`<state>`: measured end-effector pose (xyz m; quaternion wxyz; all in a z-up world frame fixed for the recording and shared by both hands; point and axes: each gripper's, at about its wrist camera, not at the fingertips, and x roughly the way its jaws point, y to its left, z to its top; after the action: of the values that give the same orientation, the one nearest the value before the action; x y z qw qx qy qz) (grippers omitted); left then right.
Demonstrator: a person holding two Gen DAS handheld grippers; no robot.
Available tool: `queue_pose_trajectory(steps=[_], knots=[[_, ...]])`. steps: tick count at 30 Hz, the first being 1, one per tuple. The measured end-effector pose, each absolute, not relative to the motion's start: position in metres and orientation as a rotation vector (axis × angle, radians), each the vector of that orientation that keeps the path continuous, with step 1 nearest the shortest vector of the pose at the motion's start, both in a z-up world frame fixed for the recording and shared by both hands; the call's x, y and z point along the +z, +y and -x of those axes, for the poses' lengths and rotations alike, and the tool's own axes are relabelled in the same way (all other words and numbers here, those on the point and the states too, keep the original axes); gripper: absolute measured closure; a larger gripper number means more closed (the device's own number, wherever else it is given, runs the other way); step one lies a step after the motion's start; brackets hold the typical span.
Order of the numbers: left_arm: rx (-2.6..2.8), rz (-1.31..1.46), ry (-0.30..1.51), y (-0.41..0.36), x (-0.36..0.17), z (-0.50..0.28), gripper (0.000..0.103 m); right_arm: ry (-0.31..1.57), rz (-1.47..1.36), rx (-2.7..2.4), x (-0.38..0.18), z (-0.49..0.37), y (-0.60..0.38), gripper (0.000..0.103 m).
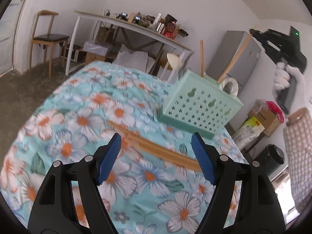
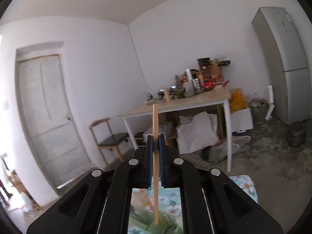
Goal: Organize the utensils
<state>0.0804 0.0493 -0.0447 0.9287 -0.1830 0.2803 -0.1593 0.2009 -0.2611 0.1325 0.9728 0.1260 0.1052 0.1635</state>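
Two chopsticks on the cloth: in the left wrist view a pair of wooden chopsticks lies flat on the flowered cloth, just ahead of the left gripper.
Left claw: its blue jaws stand wide apart and nothing is between the pads; it grips nothing.
Long axis: the pair runs across the gap of the claw, from upper left to lower right, so it lies crosswise to the fingers, not along them.
Holder: the mint green basket stands beyond the pair, toward the far right edge of the cloth, with chopsticks and spoons already in it.
Nearer hand: the left one, I judge; the right gripper is raised above the basket, in a gloved hand.
Right wrist view: the right claw is closed on one chopstick, which stands nearly upright between the pads.
Below it: the basket rim is only a blur.
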Motion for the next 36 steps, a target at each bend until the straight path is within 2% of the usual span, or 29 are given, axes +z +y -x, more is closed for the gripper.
queue_pose_trajectory(steps=[7,8,10,12,21,26,29,36], knots=[[-0.341,0.401,0.599,0.044,-0.055,-0.078,0.032,0.422,-0.213,0.265,0.085,-0.236,-0.249,0.093],[-0.340,0.404,0.597,0.045,-0.055,-0.077,0.032,0.428,-0.210,0.255,0.083,-0.237,-0.250,0.090],[-0.336,0.407,0.596,0.045,-0.054,-0.076,0.032,0.414,-0.220,0.245,0.084,-0.231,-0.256,0.073],[-0.332,0.406,0.595,0.045,-0.053,-0.075,0.032,0.378,-0.246,0.239,0.091,-0.218,-0.265,0.067],[-0.327,0.391,0.597,0.038,-0.046,-0.065,0.032,0.269,-0.293,0.281,0.110,-0.140,-0.297,0.064],[-0.341,0.386,0.618,0.028,-0.044,-0.064,0.033,0.337,-0.267,0.424,0.077,-0.095,-0.285,0.055],[-0.359,0.407,0.647,0.024,-0.047,-0.069,0.038,0.450,-0.257,0.472,0.033,-0.081,-0.271,0.053],[-0.383,0.632,0.804,0.034,-0.079,-0.102,0.063,0.688,-0.387,0.446,-0.066,-0.071,-0.265,0.053]])
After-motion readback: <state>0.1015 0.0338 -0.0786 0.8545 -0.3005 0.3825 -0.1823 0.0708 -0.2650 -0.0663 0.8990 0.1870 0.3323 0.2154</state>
